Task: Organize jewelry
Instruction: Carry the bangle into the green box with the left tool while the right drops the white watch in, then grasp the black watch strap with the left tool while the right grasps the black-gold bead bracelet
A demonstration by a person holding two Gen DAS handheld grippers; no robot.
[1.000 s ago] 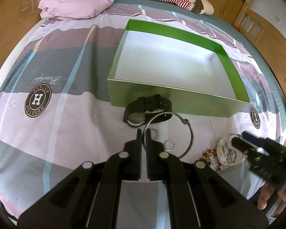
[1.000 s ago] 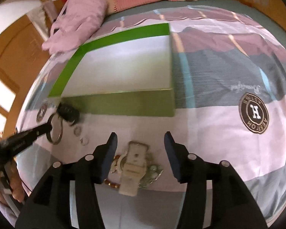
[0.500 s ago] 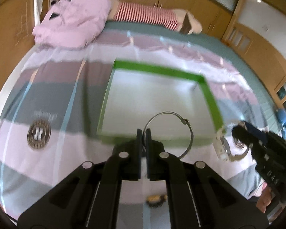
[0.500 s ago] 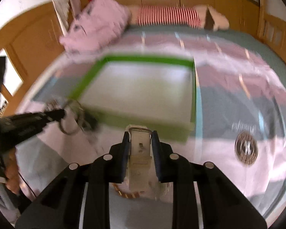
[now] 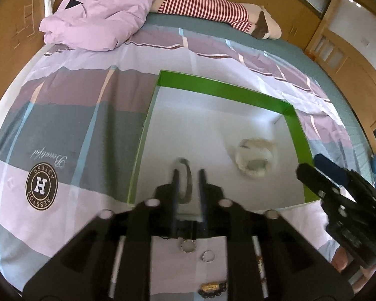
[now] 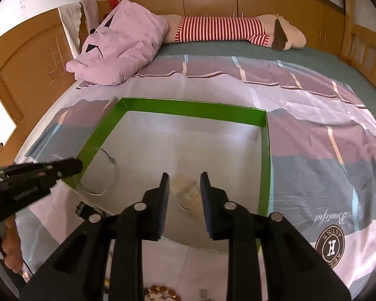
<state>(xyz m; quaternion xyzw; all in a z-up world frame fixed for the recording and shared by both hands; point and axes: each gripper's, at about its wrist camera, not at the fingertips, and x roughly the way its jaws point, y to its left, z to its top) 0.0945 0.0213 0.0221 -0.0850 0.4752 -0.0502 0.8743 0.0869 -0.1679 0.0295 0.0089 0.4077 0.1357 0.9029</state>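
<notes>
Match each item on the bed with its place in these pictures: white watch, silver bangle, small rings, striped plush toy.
Items:
1. white watch
2. silver bangle
3. small rings
4. striped plush toy

Places:
A. on the bedsheet, outside the green box, on its near side
B. at the far end of the bed, beside the pink quilt
C. on the green box's floor, towards its right wall
D. seen between the fingers of the open left gripper

Pairs: 1-C, 2-D, 3-A, 4-B

one green box (image 5: 228,90) — two small rings (image 5: 188,245)
</notes>
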